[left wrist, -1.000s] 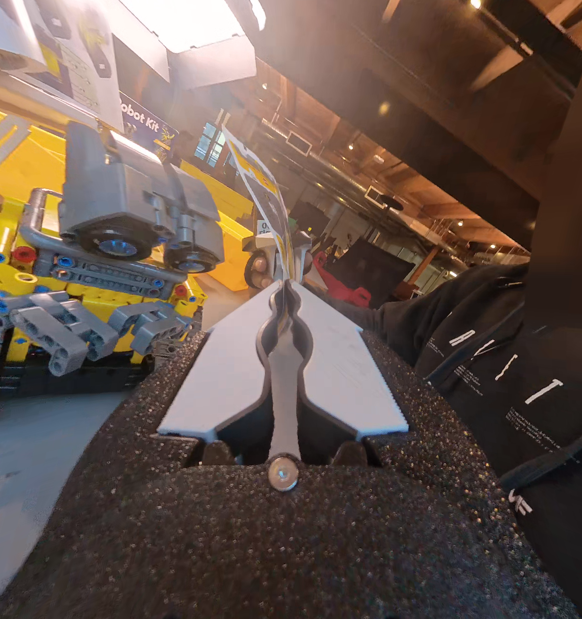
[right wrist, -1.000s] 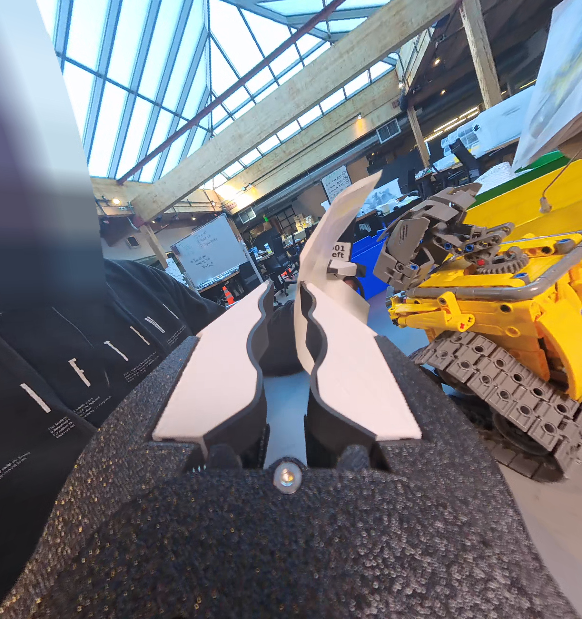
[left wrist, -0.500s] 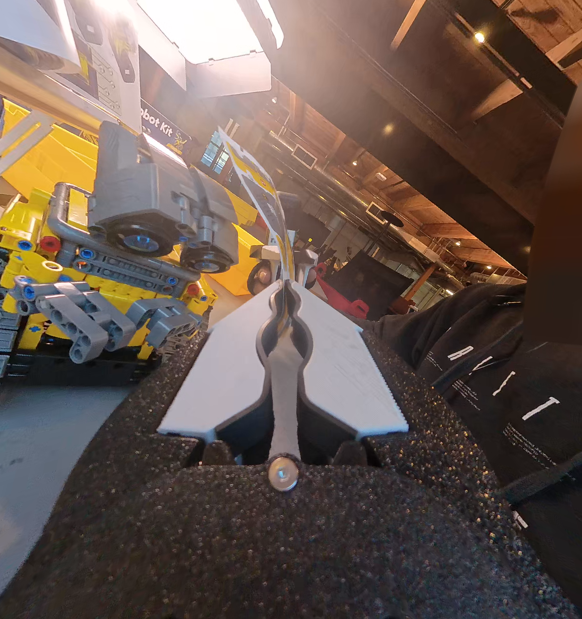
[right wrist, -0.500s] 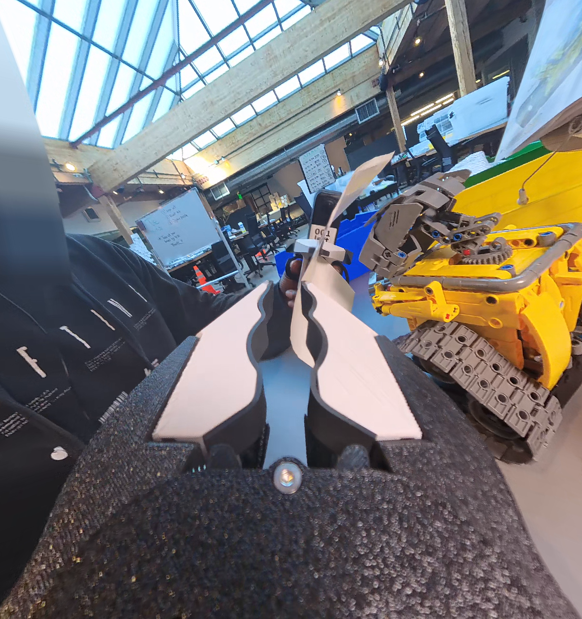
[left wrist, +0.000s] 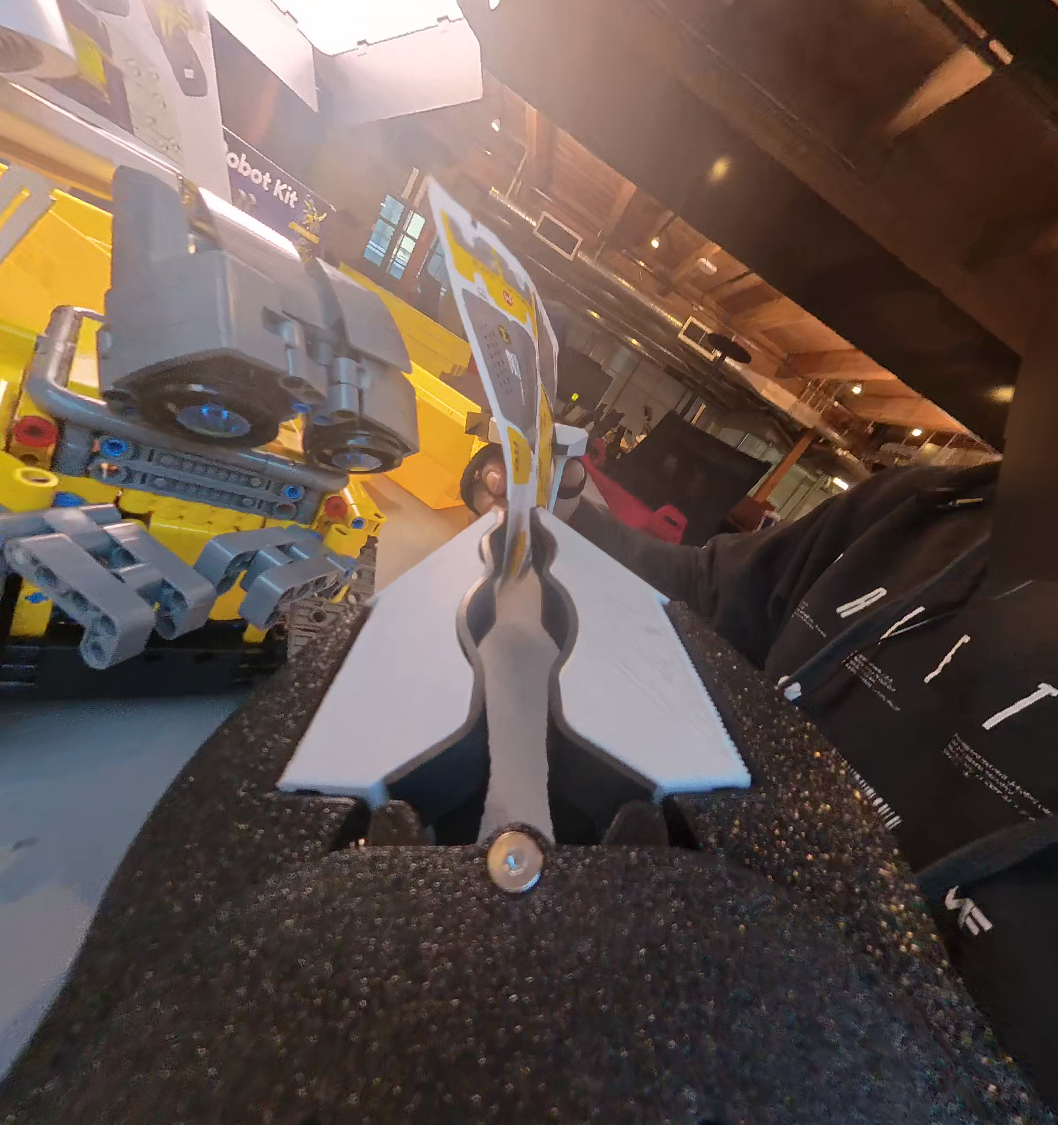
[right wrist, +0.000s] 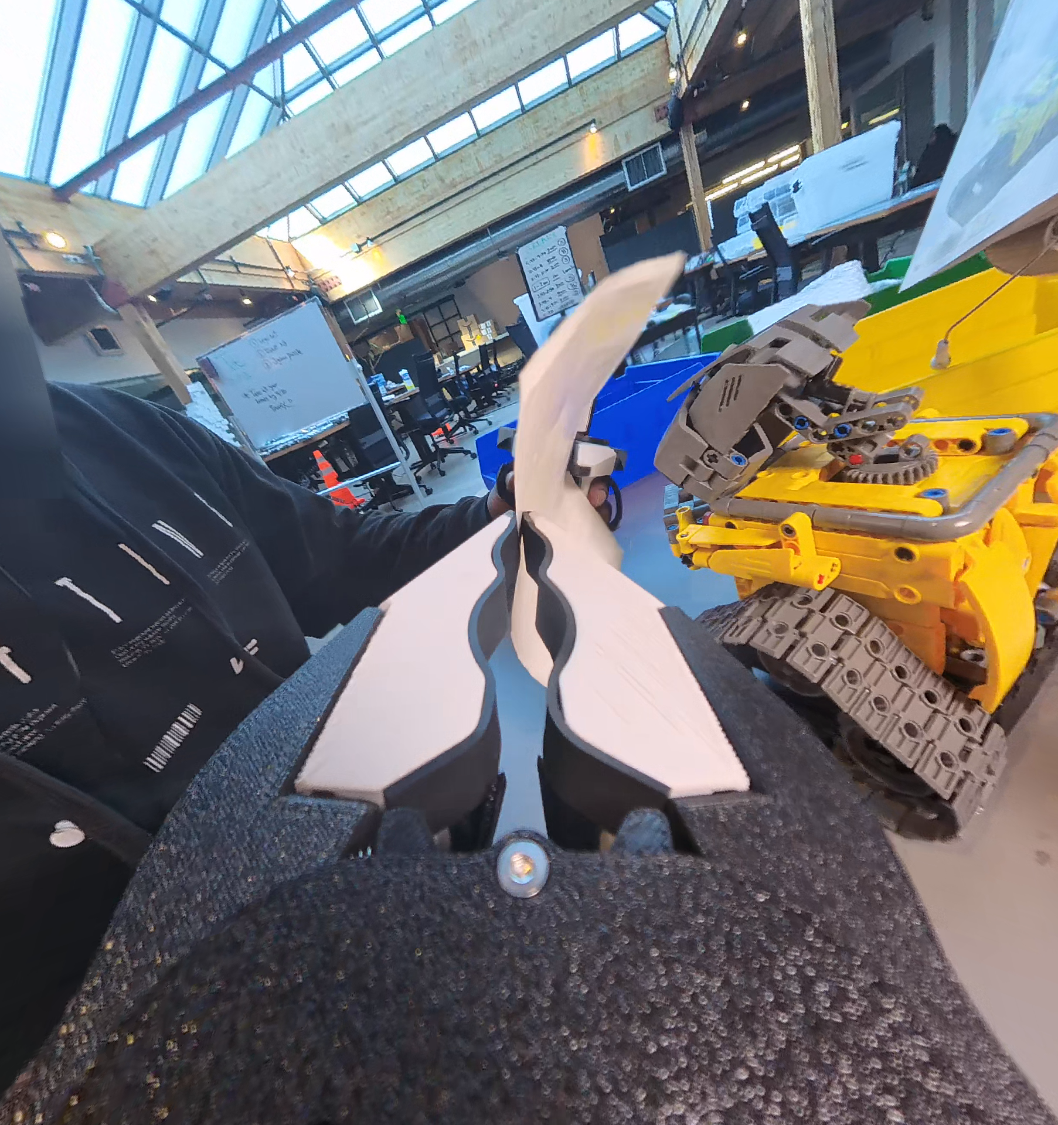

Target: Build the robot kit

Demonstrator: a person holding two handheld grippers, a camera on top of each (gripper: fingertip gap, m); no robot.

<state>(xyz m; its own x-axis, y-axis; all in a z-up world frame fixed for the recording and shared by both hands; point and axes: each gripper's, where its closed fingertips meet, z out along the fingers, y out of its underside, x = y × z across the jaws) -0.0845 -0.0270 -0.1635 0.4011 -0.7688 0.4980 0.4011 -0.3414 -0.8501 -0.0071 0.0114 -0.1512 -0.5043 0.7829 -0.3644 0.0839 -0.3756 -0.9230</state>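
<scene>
The yellow and grey brick-built robot [left wrist: 167, 426] stands on the grey tabletop [left wrist: 57, 822] at ten o'clock of your left gripper [left wrist: 517, 529] and at three o'clock of your right gripper [right wrist: 521, 526]. Between them the printed sheet [left wrist: 508, 365] stands on edge, and both grippers are clenched on it, each pinching one end at its fingertips. To hold it well, keep both pinches firm and level, so the curling sheet neither tears nor slips. The left wrist view shows the sheet's printed yellow and grey face; the right wrist view shows only its blank white back, the robot's treads [right wrist: 867, 663] and a blue bin [right wrist: 630, 408] at twelve o'clock.
</scene>
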